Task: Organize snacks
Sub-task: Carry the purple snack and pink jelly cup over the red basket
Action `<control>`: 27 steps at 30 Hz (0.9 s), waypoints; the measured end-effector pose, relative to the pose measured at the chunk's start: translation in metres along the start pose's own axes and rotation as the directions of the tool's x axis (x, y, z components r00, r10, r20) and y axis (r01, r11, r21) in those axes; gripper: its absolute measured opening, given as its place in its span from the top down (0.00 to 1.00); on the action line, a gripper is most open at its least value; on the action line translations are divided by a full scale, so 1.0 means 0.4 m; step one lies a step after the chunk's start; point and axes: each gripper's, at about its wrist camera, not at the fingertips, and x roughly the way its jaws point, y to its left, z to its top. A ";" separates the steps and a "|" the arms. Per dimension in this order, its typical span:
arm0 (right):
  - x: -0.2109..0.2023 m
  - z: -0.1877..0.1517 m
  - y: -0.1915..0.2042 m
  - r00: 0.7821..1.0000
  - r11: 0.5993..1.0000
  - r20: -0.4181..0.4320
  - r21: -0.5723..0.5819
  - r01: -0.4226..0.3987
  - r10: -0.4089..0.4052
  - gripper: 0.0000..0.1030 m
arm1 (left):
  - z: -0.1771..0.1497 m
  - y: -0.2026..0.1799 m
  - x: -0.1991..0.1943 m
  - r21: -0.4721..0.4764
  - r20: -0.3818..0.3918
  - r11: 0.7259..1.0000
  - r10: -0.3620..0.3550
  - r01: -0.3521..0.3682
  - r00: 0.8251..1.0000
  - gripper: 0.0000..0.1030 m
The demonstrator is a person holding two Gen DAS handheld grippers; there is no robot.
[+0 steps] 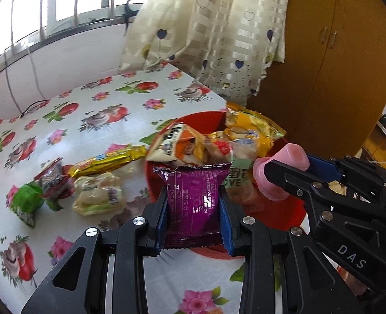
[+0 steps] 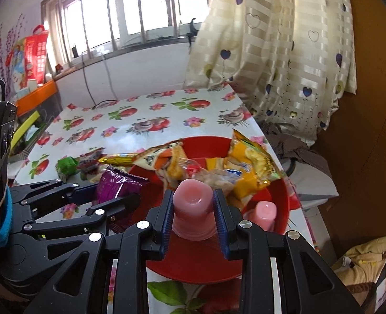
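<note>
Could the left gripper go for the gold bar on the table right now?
Probably not yet: the left gripper is shut on the purple packet, so its jaws are full. The gold bar itself lies uncovered on the table, left of the red bowl.

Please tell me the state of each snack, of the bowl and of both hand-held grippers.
Purple packet: sealed, clamped in left hand-held gripper.
Pink jelly cup: clamped in right hand-held gripper, over the bowl.
Red bowl: partly filled with packets.
Gold bar: lying on table.
Green packet: lying on table.
</note>
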 end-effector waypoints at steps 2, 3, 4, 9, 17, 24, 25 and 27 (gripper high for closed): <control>0.002 -0.003 -0.010 1.000 1.000 -0.004 0.007 0.003 -0.003 0.75 | 0.002 -0.008 0.007 0.005 -0.007 1.000 -0.025 0.025 1.000 0.66; 0.005 -0.005 -0.015 1.000 1.000 -0.008 0.011 0.005 -0.005 0.75 | 0.004 -0.011 0.012 0.005 -0.011 0.999 -0.039 0.039 0.999 0.66; 0.008 -0.007 -0.020 1.000 1.000 -0.012 0.014 0.008 -0.008 0.75 | 0.004 -0.014 0.017 0.004 -0.016 0.999 -0.047 0.048 0.999 0.66; 0.023 -0.015 -0.039 0.999 1.000 -0.032 0.023 0.015 -0.015 0.74 | 0.010 -0.018 0.040 0.000 -0.028 0.998 -0.068 0.068 0.997 0.66; 0.057 -0.027 -0.057 0.997 0.999 -0.070 0.035 0.027 -0.025 0.74 | 0.016 -0.021 0.088 0.003 -0.060 0.997 -0.081 0.081 0.995 0.66; 0.087 -0.030 -0.068 0.995 0.999 -0.099 0.040 0.032 -0.028 0.74 | 0.024 -0.020 0.115 0.010 -0.061 0.997 -0.079 0.079 0.995 0.66; 0.091 -0.029 -0.069 0.994 0.999 -0.103 0.040 0.033 -0.028 0.74 | 0.026 -0.020 0.117 0.011 -0.059 0.997 -0.076 0.077 0.995 0.66; 0.096 -0.028 -0.069 0.994 0.999 -0.108 0.039 0.033 -0.028 0.74 | 0.028 -0.014 0.122 0.008 -0.061 0.998 -0.063 0.063 0.996 0.65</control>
